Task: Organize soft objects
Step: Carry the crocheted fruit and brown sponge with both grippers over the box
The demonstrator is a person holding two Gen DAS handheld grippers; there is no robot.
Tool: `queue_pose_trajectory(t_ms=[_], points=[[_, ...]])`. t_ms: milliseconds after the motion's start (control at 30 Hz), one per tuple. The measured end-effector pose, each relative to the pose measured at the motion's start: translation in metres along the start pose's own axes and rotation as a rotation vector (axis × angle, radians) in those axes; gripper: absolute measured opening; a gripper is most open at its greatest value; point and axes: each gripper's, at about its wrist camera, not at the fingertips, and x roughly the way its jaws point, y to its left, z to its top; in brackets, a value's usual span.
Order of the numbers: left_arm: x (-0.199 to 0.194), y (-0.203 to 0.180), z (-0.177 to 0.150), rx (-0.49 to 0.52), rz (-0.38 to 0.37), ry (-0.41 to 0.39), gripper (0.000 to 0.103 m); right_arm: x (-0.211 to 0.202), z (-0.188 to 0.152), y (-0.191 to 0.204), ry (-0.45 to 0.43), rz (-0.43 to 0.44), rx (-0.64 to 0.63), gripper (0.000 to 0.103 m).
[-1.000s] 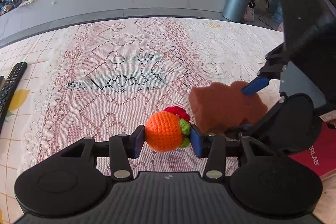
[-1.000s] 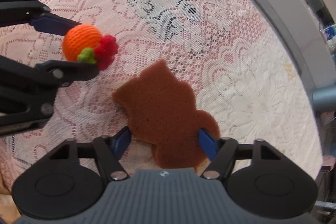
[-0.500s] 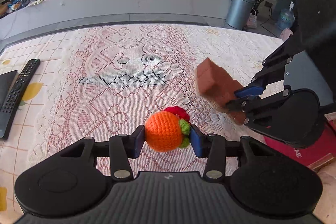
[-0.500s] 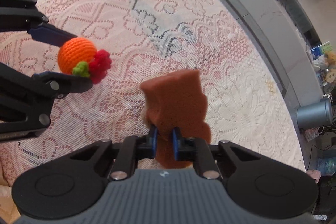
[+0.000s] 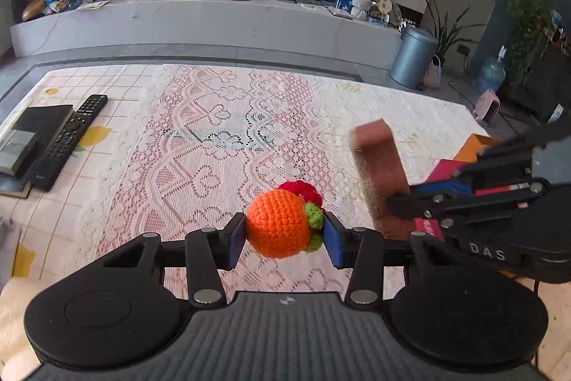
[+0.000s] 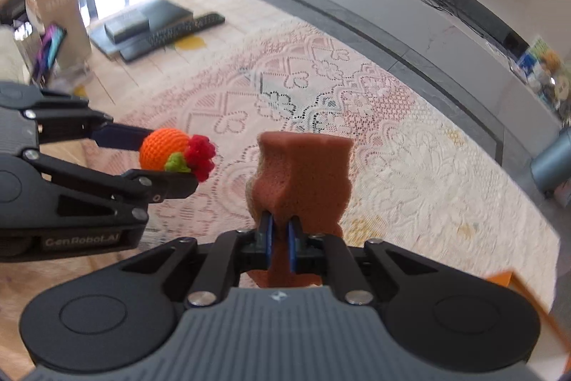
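Observation:
My left gripper [image 5: 283, 234] is shut on an orange crocheted ball [image 5: 278, 224] with green leaves and a red tuft, held above the lace cloth [image 5: 214, 145]. It also shows in the right wrist view [image 6: 164, 149], between the left gripper's fingers [image 6: 117, 134]. My right gripper [image 6: 280, 238] is shut on a brown sponge [image 6: 303, 174] and squeezes it thin, lifted off the cloth [image 6: 392, 145]. In the left wrist view the sponge [image 5: 378, 166] stands upright to the right of the ball, held by the right gripper [image 5: 421, 195].
A black remote [image 5: 67, 138] and dark books [image 5: 32, 134] lie on the table's left side; they also show in the right wrist view [image 6: 171, 31]. Red and orange items [image 5: 449, 166] sit at the right edge. A grey bin [image 5: 412, 58] stands beyond the table.
The right gripper closed on the sponge and lifted it off the cloth, turning it upright. Both grippers have risen and tilted up, with more of the room in view. The ball stays held.

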Motion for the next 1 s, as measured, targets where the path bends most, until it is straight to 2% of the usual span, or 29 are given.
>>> queue_pose_trajectory(t_ms=[267,567,767,1000], points=[[-0.030,-0.033,-0.018,-0.004,-0.060,-0.038,0.052,-0.069,-0.063,-0.010,-0.138,0.006,0.256,0.006],[-0.049,-0.088,-0.022,0.058,-0.163,-0.076,0.052,-0.144,-0.116,-0.043,-0.241,-0.067,0.390,0.006],[-0.046,-0.131,-0.015,0.129,-0.225,-0.092,0.052,-0.179,-0.139,-0.080,-0.255,-0.194,0.412,0.006],[-0.026,-0.187,-0.003,0.205,-0.311,-0.076,0.052,-0.192,-0.163,-0.130,-0.222,-0.314,0.456,0.006]])
